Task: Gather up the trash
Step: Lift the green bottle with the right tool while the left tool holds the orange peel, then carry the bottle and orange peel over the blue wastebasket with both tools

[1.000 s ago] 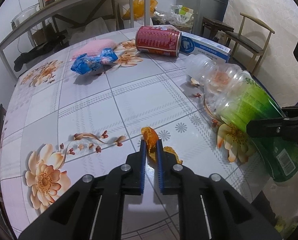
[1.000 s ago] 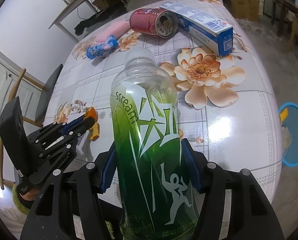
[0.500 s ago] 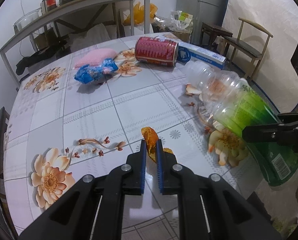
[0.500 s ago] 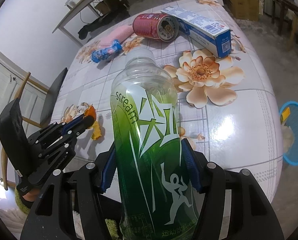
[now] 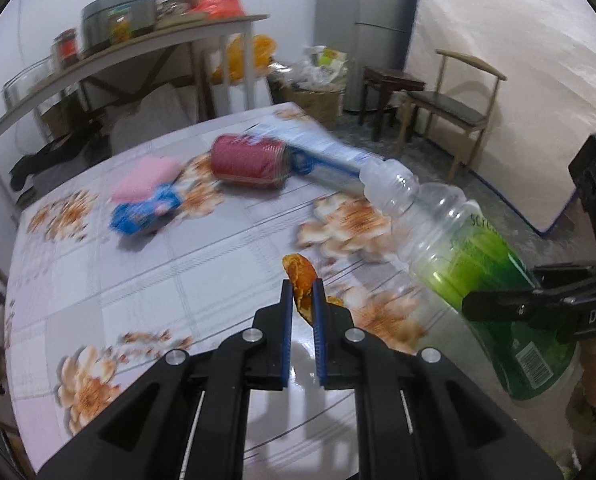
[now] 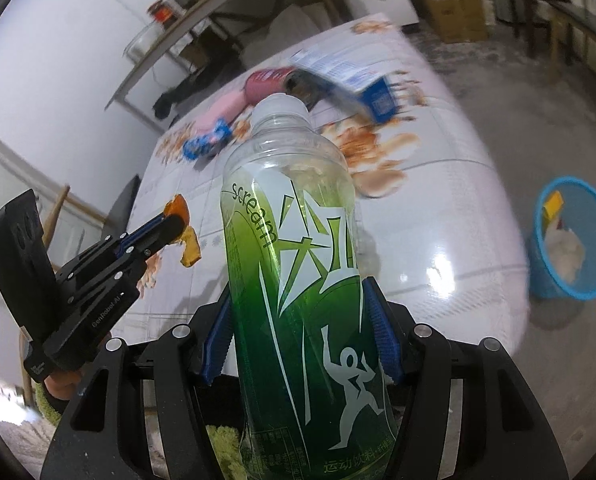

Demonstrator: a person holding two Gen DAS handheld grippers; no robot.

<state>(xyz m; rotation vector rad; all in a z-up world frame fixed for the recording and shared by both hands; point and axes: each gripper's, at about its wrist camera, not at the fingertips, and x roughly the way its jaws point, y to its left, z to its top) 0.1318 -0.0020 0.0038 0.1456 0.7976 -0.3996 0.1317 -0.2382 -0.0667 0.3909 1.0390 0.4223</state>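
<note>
The left gripper (image 5: 302,285) pinches one orange peel (image 5: 299,275) between its narrow blue pads, clear of the table (image 5: 146,292). The right gripper (image 6: 301,334) is clamped around one green bottle (image 6: 298,248), capless and empty, its neck pointing out over the table. Four items lie at the table's far side: one red can (image 5: 250,162) on its side, one blue-and-white box (image 5: 321,152) touching it, one pink packet (image 5: 146,174) and one blue wrapper (image 5: 146,214) just beside that. One blue bin (image 6: 573,240) stands on the floor by the table, with trash inside.
</note>
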